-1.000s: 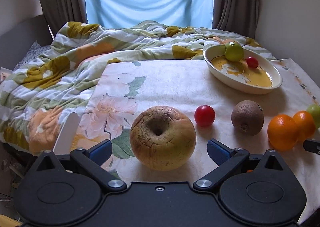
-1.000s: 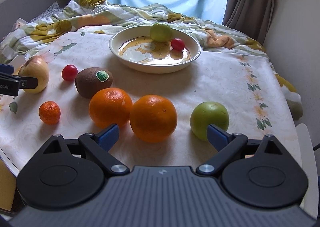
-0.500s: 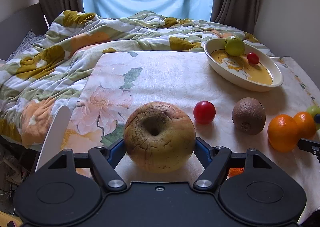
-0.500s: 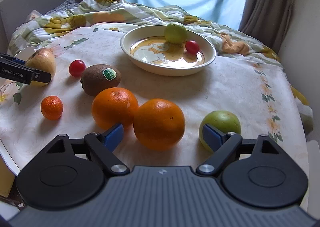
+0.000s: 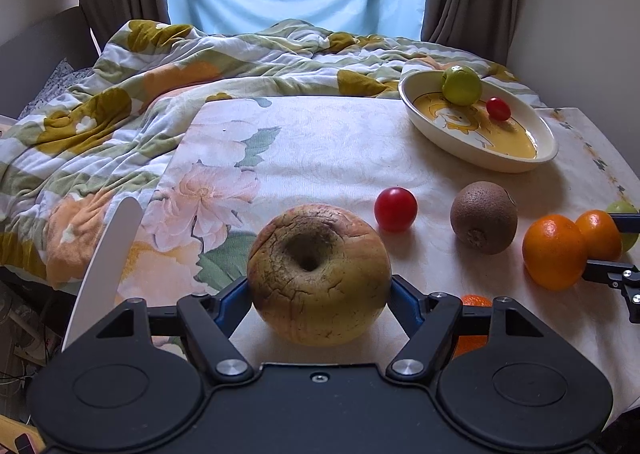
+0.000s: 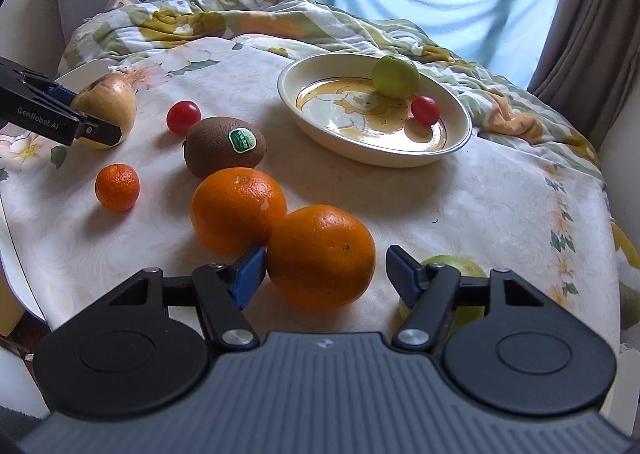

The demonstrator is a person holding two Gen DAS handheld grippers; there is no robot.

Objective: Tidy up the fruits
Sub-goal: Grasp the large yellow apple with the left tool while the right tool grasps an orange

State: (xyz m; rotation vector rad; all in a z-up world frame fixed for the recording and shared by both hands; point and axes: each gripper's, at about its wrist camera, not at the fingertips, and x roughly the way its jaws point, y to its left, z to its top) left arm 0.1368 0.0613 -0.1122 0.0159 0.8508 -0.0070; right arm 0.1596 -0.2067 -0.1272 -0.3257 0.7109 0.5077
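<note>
**While both tools close in, the bowl holds only two fruits**

Where the floral cloth drapes the desk (image 5: 320,142), the left tool (image 5: 318,296) pinches a wrinkled apple (image 5: 316,254), yellow-brown with cracked skin and a deep hollow at the top; both blue pads press its flanks. Right of it sit a glossy cherry tomato (image 5: 395,209) and a fuzzy brown kiwi (image 5: 483,217) with a green sticker, with a small mandarin (image 6: 117,187) nearer. Next come two pebbly oranges, touching: the far orange (image 6: 238,210) and the near orange (image 6: 322,256). The right tool (image 6: 324,274) straddles the near orange; its left pad touches the peel, while a narrow gap shows at the other, so it is not yet pinching. A smooth green apple (image 6: 452,266) lies behind its right finger. Farther back, an oval glazed bowl (image 6: 460,134) holds a green fruit (image 6: 395,76) and a second tomato (image 6: 425,109).

A second ago both tools stood wide. Their jaws have just been closing, the left onto the wrinkled apple, the right around the near orange.
</note>
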